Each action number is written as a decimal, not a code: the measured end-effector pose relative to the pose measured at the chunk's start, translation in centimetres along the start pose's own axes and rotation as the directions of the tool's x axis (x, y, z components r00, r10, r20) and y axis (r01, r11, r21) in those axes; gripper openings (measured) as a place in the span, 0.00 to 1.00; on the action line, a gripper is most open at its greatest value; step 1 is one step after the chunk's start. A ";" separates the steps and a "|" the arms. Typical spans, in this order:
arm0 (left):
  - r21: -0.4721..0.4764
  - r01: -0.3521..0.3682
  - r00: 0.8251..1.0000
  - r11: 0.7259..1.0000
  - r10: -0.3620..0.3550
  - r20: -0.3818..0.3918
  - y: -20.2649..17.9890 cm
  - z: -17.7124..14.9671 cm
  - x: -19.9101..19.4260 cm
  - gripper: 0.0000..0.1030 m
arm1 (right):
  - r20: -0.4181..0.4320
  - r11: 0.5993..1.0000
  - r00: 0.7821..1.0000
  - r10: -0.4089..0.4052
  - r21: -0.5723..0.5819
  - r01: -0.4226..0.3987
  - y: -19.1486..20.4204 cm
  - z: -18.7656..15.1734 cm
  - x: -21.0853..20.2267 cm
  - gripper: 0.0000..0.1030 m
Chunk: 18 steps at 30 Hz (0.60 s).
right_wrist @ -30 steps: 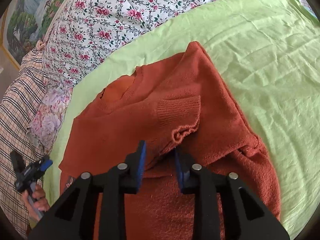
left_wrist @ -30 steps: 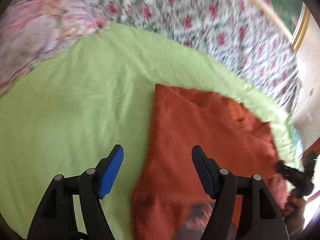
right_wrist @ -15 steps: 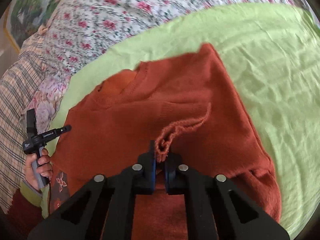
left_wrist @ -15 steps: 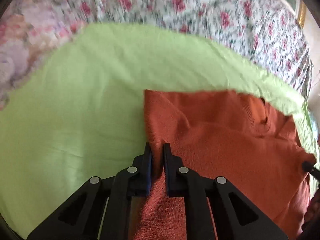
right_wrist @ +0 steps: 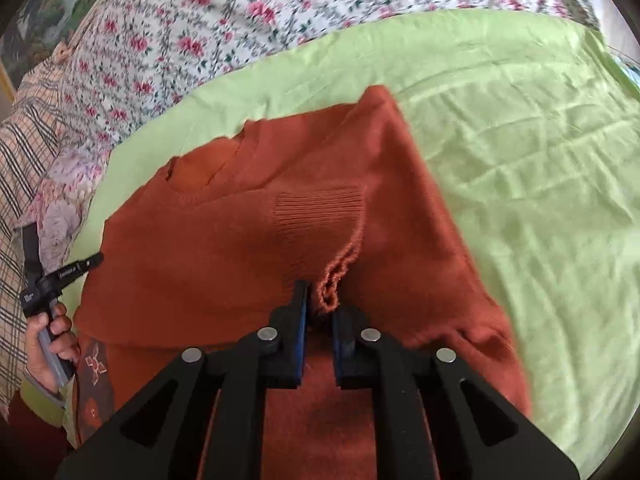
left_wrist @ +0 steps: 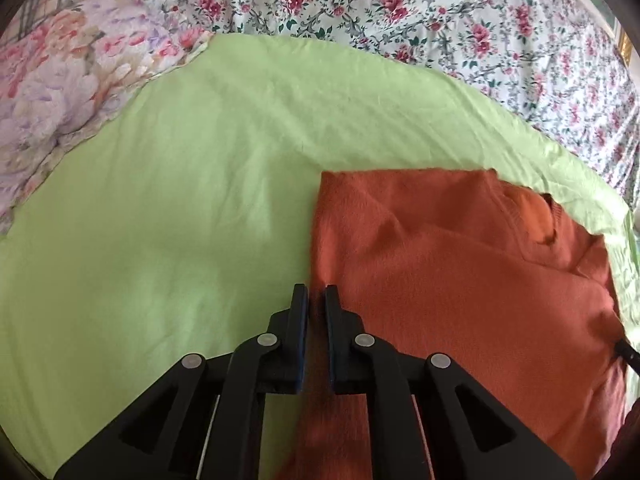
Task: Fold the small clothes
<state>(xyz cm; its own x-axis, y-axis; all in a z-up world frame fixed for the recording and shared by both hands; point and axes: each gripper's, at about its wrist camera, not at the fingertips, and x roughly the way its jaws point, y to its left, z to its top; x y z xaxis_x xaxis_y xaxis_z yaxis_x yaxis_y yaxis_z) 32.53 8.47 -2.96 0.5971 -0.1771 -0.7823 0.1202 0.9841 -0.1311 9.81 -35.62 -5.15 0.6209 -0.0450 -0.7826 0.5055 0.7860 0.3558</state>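
I see my left gripper [left_wrist: 317,300] closed on the side edge of the orange sweater [left_wrist: 460,280]. My right gripper [right_wrist: 320,304] pinches its ribbed cuff [right_wrist: 320,212] over the green sheet [right_wrist: 540,160]

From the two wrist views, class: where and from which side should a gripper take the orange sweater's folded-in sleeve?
Grip the ribbed cuff of the orange sweater at its frayed free edge, coming from the hem side as the right gripper does: that edge lifts off the body.

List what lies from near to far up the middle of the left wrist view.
left gripper → sweater edge pinched in it → green sheet → floral bedding
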 end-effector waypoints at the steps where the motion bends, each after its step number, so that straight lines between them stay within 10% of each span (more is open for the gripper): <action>1: 0.001 0.008 1.000 1.000 -0.008 0.008 0.1 -0.6 -1.1 0.08 | 0.012 1.000 1.000 -0.001 0.002 0.001 -0.3 -0.3 -1.1 0.12; 10: -0.012 0.088 0.996 0.996 -0.088 0.027 0.0 -9.6 -9.9 0.32 | 0.067 1.000 0.997 0.028 0.011 -0.029 -2.1 -4.0 -8.6 0.13; 14: -0.022 0.097 0.995 0.995 -0.097 0.006 0.5 -13.9 -12.2 0.41 | 0.065 0.999 0.997 0.049 -0.017 -0.048 -1.8 -6.1 -10.5 0.35; 18: -0.037 0.104 0.995 0.994 -0.105 -0.004 1.4 -17.4 -14.1 0.44 | 0.064 0.997 0.995 0.074 -0.039 -0.071 -1.7 -8.4 -12.0 0.36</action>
<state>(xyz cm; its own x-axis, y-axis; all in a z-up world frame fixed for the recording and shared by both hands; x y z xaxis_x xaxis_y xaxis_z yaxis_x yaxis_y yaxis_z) 10.45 12.64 -2.68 0.5785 -0.2790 -0.7665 0.1527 0.9601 -0.2342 -3.57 -31.20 -0.67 0.6935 -0.0262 -0.7200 0.4359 0.8109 0.3904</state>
